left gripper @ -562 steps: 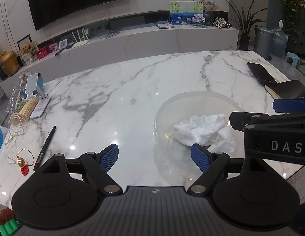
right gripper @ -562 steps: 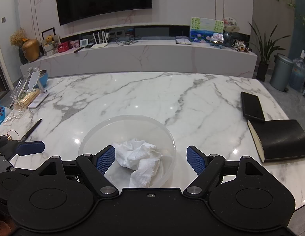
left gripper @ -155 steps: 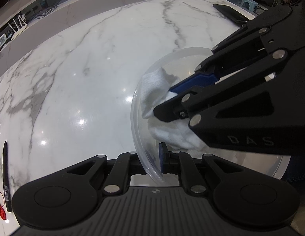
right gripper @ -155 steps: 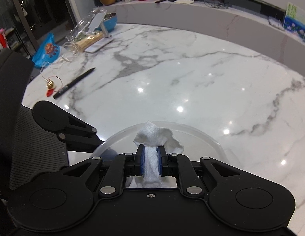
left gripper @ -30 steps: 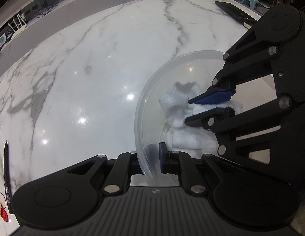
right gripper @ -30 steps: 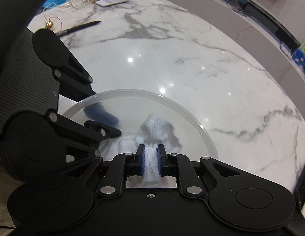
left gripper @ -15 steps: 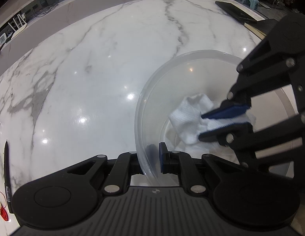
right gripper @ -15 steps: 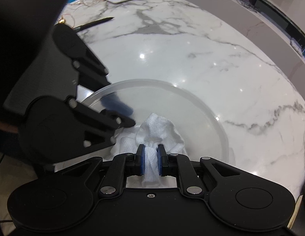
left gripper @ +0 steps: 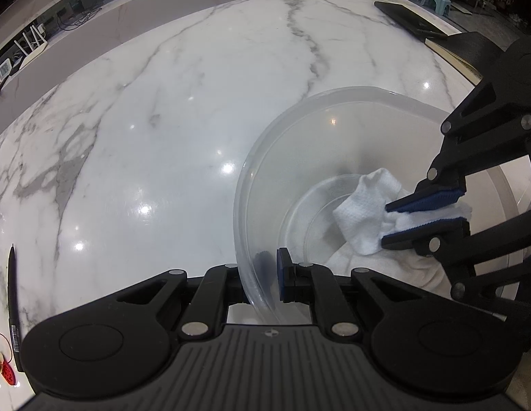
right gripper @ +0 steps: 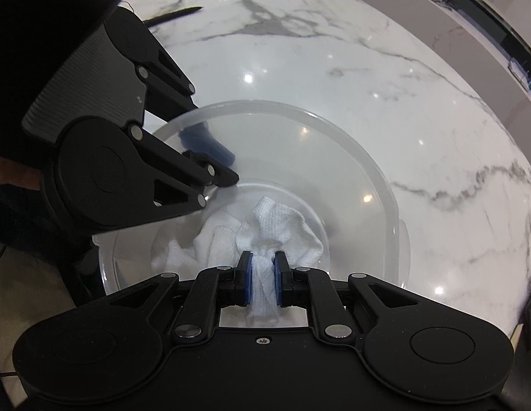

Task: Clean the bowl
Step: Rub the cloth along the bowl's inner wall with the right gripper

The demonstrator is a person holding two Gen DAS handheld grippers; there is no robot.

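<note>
Translucent plastic forms the round bowl (left gripper: 337, 102), which is set near the close edge of the white, grey-veined marble desk (left gripper: 162, 102). Its near wall is pinched between the narrowed blue pads of the left tongs (left gripper: 265, 274), one pad inside and one outside the rim, so the bowl is braced from the left side. A crumpled white paper towel (right gripper: 265, 229) lies on the bowl's floor and is clamped in the right tongs (right gripper: 263, 282), which are closed tight on a gathered fold of it and pointed steeply down into the bowl. In the left wrist view the right tongs (left gripper: 424, 215) are seen at the bowl's right side, with the towel trailing toward the centre. The unwiped far wall lies ahead of the right tongs, across the floor; these tongs are judged the ones to carry the wipe, while the rim is held fast. A black pen (left gripper: 12, 294) lies well apart at the desk's left edge.
</note>
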